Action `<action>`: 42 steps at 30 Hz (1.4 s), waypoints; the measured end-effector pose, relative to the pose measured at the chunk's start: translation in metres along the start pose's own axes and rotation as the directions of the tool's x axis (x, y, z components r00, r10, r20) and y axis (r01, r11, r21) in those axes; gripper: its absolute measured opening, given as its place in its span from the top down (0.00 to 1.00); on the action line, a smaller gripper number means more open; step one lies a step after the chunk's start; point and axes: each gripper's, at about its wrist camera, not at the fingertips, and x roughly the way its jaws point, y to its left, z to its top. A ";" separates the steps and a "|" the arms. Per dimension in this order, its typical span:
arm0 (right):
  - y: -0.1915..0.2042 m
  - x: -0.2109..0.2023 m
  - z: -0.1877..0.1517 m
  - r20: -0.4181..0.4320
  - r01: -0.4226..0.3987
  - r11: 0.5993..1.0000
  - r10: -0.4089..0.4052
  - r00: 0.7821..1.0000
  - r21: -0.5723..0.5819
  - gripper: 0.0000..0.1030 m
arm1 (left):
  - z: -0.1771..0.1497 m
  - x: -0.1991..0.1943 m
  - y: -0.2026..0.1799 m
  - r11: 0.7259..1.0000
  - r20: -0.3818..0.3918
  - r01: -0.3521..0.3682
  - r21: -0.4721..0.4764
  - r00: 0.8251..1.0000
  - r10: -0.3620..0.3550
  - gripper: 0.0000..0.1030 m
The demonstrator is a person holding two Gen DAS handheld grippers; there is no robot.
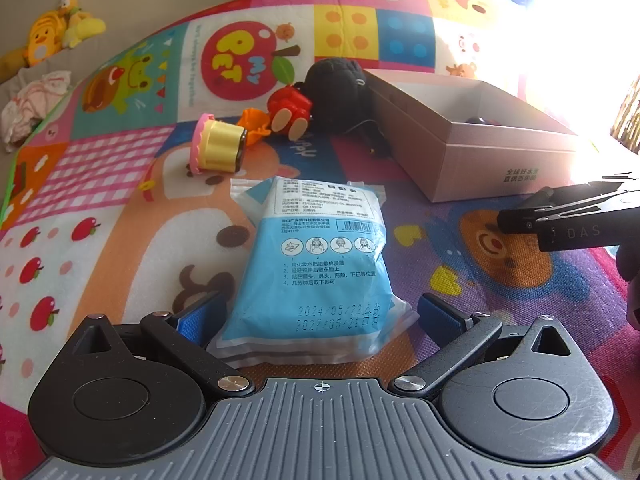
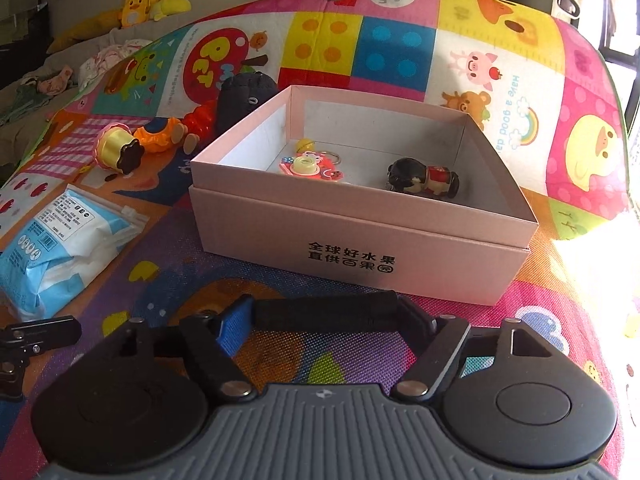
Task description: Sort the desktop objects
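Blue wipes pack (image 1: 316, 264) lies flat on the mat beside the open pink box (image 2: 360, 216) holding two trinkets

The left gripper (image 1: 316, 316) points forward and down, its jaws spread wide, a blue pad (image 1: 196, 322) showing on each finger. The pads stand on either side of a packet without pressing on it. The right gripper (image 2: 326, 312) also tilts forward and down, jaws half closed on a black cylinder held crosswise between the fingers. In the left wrist view it reaches in from the right edge.
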 end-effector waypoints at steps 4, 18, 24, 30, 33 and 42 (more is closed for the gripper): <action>-0.001 -0.010 -0.009 -0.008 -0.008 1.000 0.009 1.000 0.020 0.27 | 0.000 0.001 -0.002 1.000 -0.010 -0.002 0.008 1.000 0.002 0.00; 0.000 -0.024 -0.024 0.008 0.001 0.999 -0.001 1.000 0.047 0.23 | 0.023 0.005 -0.004 1.000 0.013 0.027 0.004 1.000 -0.027 0.02; -0.003 -0.024 -0.026 0.011 0.011 0.998 -0.012 1.000 0.067 0.17 | 0.030 0.021 -0.006 0.999 0.000 -0.017 0.032 1.000 0.018 0.30; -0.003 -0.024 -0.026 0.012 0.011 0.998 -0.012 1.000 0.067 0.17 | 0.026 0.017 -0.002 1.000 0.016 -0.003 0.027 1.000 0.003 0.38; -0.002 -0.024 -0.026 0.019 0.004 0.999 -0.005 1.000 0.054 0.22 | 0.025 0.015 -0.003 1.000 0.015 0.001 0.030 1.000 -0.002 0.38; -0.017 -0.061 -0.003 0.101 0.005 0.997 -0.013 0.995 0.083 0.27 | 0.043 -0.005 -0.013 0.997 0.070 0.063 0.046 0.995 -0.066 0.40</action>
